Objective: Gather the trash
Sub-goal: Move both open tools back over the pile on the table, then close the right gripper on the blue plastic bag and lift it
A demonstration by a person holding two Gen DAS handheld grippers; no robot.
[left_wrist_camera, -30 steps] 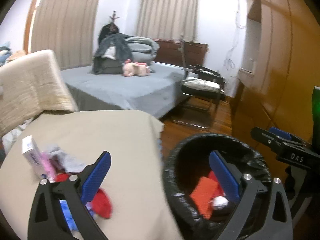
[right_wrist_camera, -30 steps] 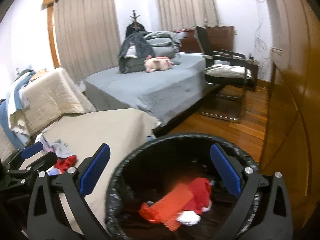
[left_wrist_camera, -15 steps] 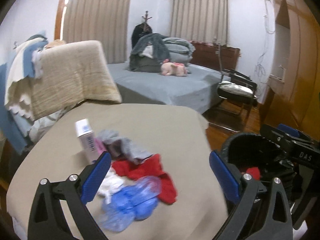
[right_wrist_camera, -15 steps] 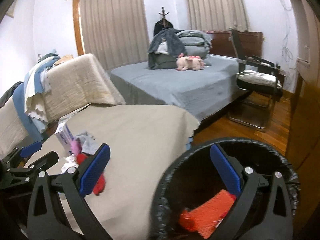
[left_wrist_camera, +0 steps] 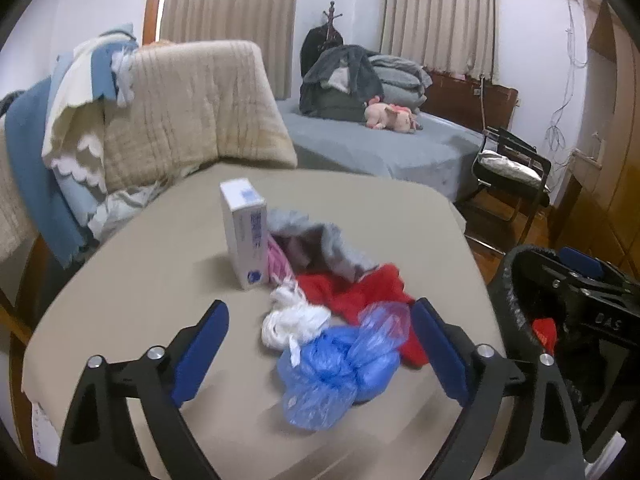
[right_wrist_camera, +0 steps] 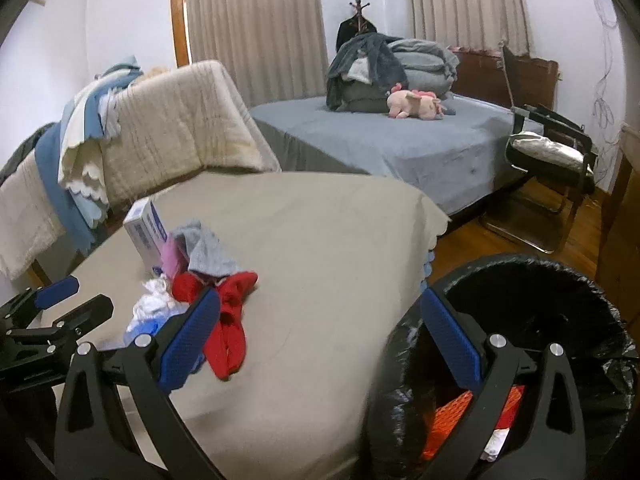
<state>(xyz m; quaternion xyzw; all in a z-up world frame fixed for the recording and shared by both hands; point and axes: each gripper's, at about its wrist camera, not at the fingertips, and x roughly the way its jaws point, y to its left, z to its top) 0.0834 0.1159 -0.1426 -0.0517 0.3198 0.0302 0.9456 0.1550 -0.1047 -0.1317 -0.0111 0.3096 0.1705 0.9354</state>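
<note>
The left gripper [left_wrist_camera: 320, 344], jaws wide and just narrowing, straddles the blue bag [left_wrist_camera: 340, 368] (nothing pinched yet). The right gripper [right_wrist_camera: 320, 340] hangs open and empty between table [right_wrist_camera: 320, 240] and bin [right_wrist_camera: 560, 280].

Trash pile [left_wrist_camera: 320, 308] on table [left_wrist_camera: 160, 280], bin [right_wrist_camera: 520, 320] rightward

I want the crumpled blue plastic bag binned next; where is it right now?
In the left wrist view the blue plastic bag lies on the beige table, nearest the camera, touching the white wad and red cloth.
</note>
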